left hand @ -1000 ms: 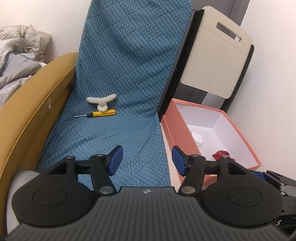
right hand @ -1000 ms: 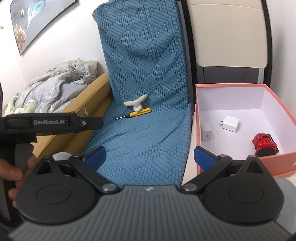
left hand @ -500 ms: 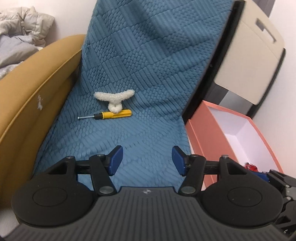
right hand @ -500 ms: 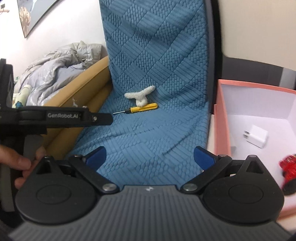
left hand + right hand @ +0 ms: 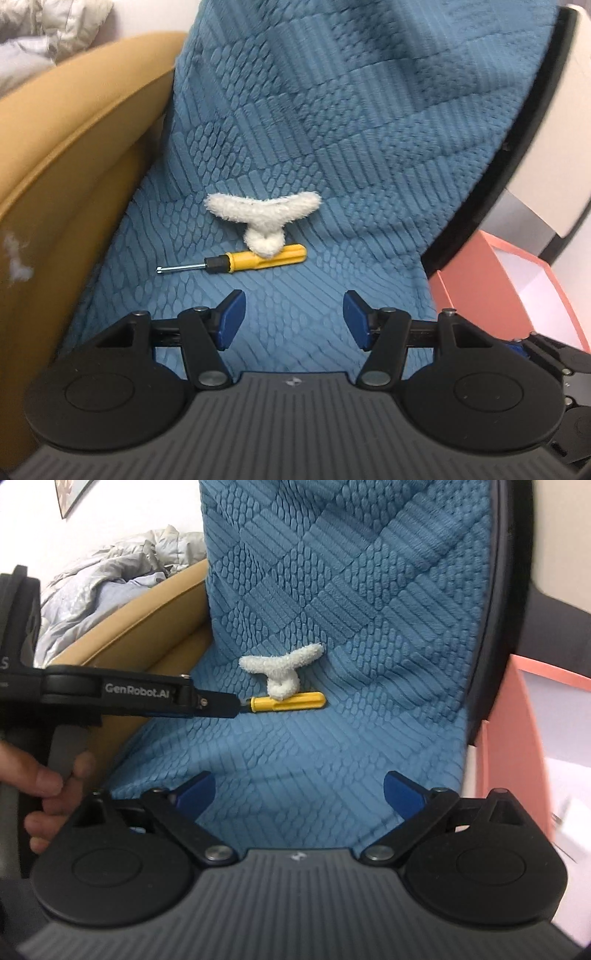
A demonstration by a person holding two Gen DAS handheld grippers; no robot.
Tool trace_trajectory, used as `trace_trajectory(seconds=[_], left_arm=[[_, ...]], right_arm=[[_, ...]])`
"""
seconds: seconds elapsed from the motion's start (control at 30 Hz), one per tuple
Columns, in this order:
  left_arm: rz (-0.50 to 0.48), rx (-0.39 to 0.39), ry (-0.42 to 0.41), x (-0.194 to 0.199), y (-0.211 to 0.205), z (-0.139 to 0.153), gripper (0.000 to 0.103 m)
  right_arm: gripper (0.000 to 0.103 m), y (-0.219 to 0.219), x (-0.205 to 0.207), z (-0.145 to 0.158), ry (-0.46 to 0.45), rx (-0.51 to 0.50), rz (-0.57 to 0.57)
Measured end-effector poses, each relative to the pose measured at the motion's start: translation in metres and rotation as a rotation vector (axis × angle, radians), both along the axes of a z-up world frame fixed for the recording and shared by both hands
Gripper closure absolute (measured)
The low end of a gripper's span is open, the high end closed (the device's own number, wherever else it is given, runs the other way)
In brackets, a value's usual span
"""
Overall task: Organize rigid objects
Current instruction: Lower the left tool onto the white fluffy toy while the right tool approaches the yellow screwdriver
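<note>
A yellow-handled screwdriver lies on the blue quilted seat cover, its metal tip pointing left. A white fluffy T-shaped piece rests partly over its handle. My left gripper is open and empty, a short way in front of the screwdriver. In the right wrist view the screwdriver and the fluffy piece lie ahead, and the left gripper's body hides the screwdriver's shaft. My right gripper is open wide and empty above the seat. A pink box stands to the right.
A mustard-yellow padded arm runs along the left of the seat. A grey crumpled duvet lies behind it. A beige board leans at the far right. The pink box's wall borders the seat on the right.
Both grippers have moved forward and left toward the screwdriver, which now looks larger. The pink box has slid toward the right edge of both views. Both stay open.
</note>
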State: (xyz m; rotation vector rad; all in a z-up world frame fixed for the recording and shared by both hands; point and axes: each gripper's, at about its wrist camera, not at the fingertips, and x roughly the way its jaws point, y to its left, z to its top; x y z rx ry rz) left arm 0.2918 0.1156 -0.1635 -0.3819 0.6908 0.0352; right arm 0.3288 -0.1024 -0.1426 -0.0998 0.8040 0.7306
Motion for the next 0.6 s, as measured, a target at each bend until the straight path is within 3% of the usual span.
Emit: trace_trajectory(seconds=[0.23,0.33,0.6], left_arm=[[0.023,-0.075,0.040,0.036,0.025,-0.018,0.039],[0.044,-0.101,0.047,0.050,0.035,-0.023,0.040],[0.019,-0.122,0.079,0.090,0.045,-0.037,0.045]], right_arm=[[0.010,0.026,0.042,-0.010,-0.015,-0.022,0.077],[0.023,0.036,0.059,-0.017,-0.021,-0.035,0.103],[0.025,0.072,0.096,-0.039,-0.018,-0.061,0.241]])
